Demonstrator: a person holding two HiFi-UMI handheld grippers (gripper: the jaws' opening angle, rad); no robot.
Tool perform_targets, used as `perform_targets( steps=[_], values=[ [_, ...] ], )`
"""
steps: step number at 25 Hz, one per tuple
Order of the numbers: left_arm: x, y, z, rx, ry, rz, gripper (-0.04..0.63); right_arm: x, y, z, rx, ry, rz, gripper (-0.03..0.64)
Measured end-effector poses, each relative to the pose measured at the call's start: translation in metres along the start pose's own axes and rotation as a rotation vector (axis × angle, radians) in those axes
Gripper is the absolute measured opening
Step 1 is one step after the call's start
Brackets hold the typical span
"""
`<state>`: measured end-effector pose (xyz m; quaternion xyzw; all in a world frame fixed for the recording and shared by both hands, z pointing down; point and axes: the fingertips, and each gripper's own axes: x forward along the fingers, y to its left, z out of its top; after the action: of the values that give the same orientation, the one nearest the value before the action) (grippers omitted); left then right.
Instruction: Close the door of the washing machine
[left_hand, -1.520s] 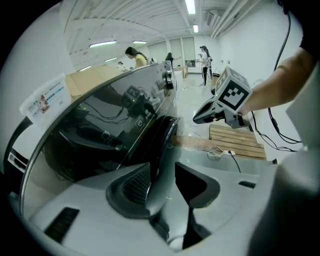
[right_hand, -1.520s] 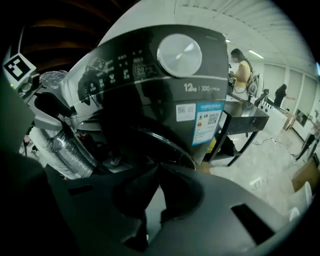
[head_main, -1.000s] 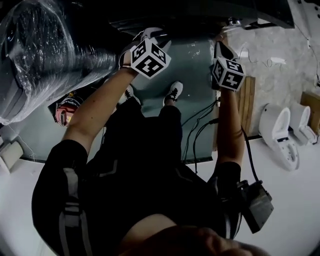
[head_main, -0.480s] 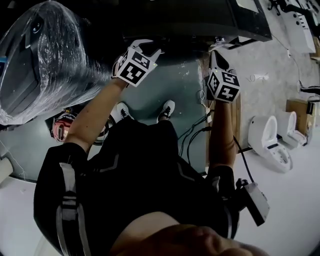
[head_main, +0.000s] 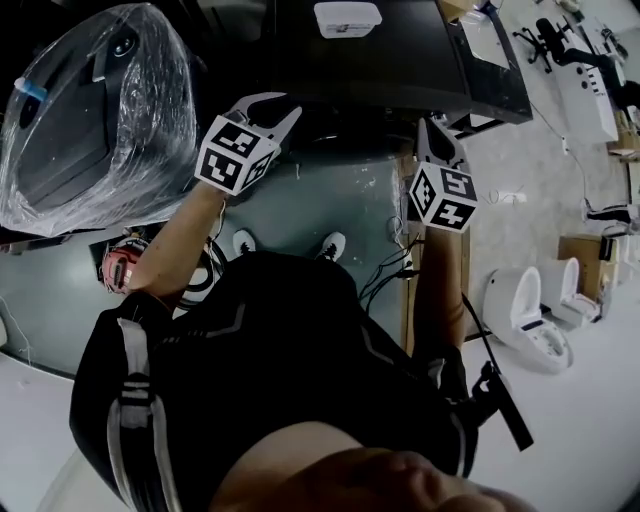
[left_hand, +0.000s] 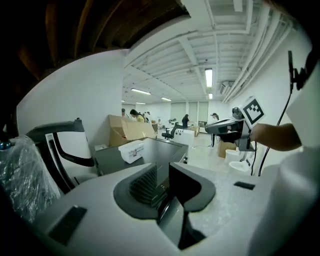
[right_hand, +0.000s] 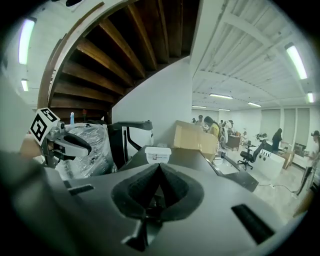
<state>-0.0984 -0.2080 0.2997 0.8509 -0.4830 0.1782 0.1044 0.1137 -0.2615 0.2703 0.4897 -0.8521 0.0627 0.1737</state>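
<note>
The washing machine (head_main: 380, 60) is a dark box at the top of the head view, with a white tub (head_main: 346, 18) on its flat lid. Its door is lost in shadow below the lid. My left gripper (head_main: 268, 108) is raised in front of the machine's left side. Its jaws (left_hand: 162, 185) have just been closing and stand apart with nothing between them. My right gripper (head_main: 432, 130) is raised by the machine's right front corner. Its pads (right_hand: 150, 187) meet, shut on nothing. Neither gripper touches the machine.
A plastic-wrapped appliance (head_main: 90, 110) stands to the left of the machine. White toilets (head_main: 525, 315) sit on the floor at the right. Cables (head_main: 385, 270) run across the floor by the person's feet. Cardboard boxes (right_hand: 192, 137) and people are far behind.
Both grippers have risen from low in front of the machine to the level of its lid. The head view has tilted up, so more of the lid and the white tub show.
</note>
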Motion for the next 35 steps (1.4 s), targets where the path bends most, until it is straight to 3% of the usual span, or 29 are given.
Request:
perform_targets(
  steps=[6,10,13,16,19,21,27,29,32,35],
  values=[
    [-0.041,0.009,0.035,0.022,-0.110,0.014,0.063,-0.008,0.025,0.029,-0.027,-0.031,0.048,0.006],
    [-0.063,0.019,0.057,0.022,-0.161,0.050,0.006,-0.011,0.022,0.046,0.003,-0.070,0.020,0.005],
    [-0.081,0.028,0.071,-0.003,-0.198,0.080,0.005,-0.015,0.020,0.059,0.024,-0.101,-0.010,0.005],
    [-0.095,0.043,0.081,-0.075,-0.268,0.104,0.005,-0.021,0.019,0.072,0.036,-0.125,-0.027,0.005],
    [-0.110,0.058,0.091,-0.205,-0.344,0.067,0.005,-0.028,0.020,0.088,0.067,-0.171,-0.016,0.005],
    [-0.122,0.068,0.096,-0.206,-0.375,0.086,0.005,-0.033,0.023,0.094,0.082,-0.189,-0.008,0.005],
    [-0.138,0.095,0.094,-0.085,-0.308,0.247,0.004,-0.041,0.028,0.103,0.045,-0.189,-0.009,0.005],
    [-0.139,0.101,0.089,-0.088,-0.284,0.276,0.005,-0.043,0.027,0.104,0.050,-0.194,-0.021,0.005],
    [-0.142,0.106,0.086,-0.155,-0.293,0.264,0.004,-0.042,0.025,0.102,0.066,-0.188,-0.034,0.003],
    [-0.148,0.112,0.084,-0.144,-0.289,0.293,0.004,-0.042,0.026,0.099,0.067,-0.185,-0.034,0.003]
  ],
)
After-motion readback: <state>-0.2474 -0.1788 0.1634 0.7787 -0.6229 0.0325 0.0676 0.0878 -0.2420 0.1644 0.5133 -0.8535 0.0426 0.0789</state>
